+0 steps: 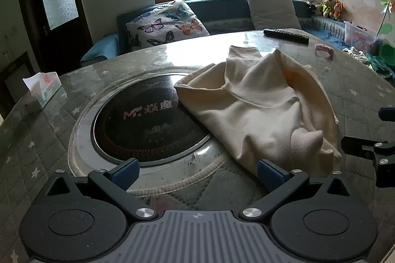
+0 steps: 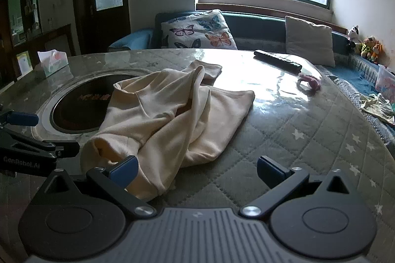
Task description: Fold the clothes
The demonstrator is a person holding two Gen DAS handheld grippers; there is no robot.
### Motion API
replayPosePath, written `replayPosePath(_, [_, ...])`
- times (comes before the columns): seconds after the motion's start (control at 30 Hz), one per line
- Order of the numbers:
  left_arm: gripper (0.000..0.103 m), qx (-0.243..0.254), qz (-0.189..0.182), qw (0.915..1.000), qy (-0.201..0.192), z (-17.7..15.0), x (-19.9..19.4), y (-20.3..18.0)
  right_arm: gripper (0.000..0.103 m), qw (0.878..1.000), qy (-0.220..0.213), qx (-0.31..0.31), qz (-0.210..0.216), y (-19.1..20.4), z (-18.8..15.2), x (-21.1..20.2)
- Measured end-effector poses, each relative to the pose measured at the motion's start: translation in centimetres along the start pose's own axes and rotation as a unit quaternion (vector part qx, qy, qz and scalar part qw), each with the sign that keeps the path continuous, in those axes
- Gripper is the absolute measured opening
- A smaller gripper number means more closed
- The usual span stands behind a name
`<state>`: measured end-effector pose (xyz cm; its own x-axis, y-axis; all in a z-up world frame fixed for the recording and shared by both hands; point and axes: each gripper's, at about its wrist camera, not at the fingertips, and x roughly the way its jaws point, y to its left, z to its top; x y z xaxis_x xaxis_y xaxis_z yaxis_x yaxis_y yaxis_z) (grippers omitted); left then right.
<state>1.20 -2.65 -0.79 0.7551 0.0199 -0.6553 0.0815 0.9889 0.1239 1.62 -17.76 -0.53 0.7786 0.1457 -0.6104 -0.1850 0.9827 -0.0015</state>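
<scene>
A cream garment lies crumpled in soft, uneven folds on the quilted table, part of it draped over the dark round cooktop. The left gripper hovers with fingers spread and empty, the cloth's near edge just ahead by its right fingertip. The right gripper is likewise spread, gripping nothing, with the cloth ahead by its left fingertip.

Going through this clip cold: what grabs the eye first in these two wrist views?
A crumpled cream garment lies in a heap mid-table, its edge draped over the round black cooktop sunk into the quilted, star-printed table cover. Both grippers, left and right, sit open at the near edge, holding nothing. Behind, a butterfly cushion stands on the sofa under a bright window.
</scene>
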Motion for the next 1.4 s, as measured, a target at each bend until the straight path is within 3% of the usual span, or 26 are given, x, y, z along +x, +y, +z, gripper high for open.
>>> replayPosePath(0.53, [0.103, 0.016, 0.005, 0.9998, 0.014, -1.1, -0.6, -0.5, 0.103, 1.000, 0.010, -0.006, 0.005, 0.9, -1.9, -0.9])
replayPosePath(1.07, [0.103, 0.016, 0.008, 0.9998, 0.014, -0.5, -0.3, -0.4, 0.103, 1.000, 0.006, -0.009, 0.014, 0.1, -1.7, -0.5])
replayPosePath(1.4, [0.103, 0.009, 0.020, 0.9998, 0.001, 1.9, 0.9, 0.7, 0.103, 1.000, -0.006, -0.019, 0.017, -4.5, -0.3, -1.2])
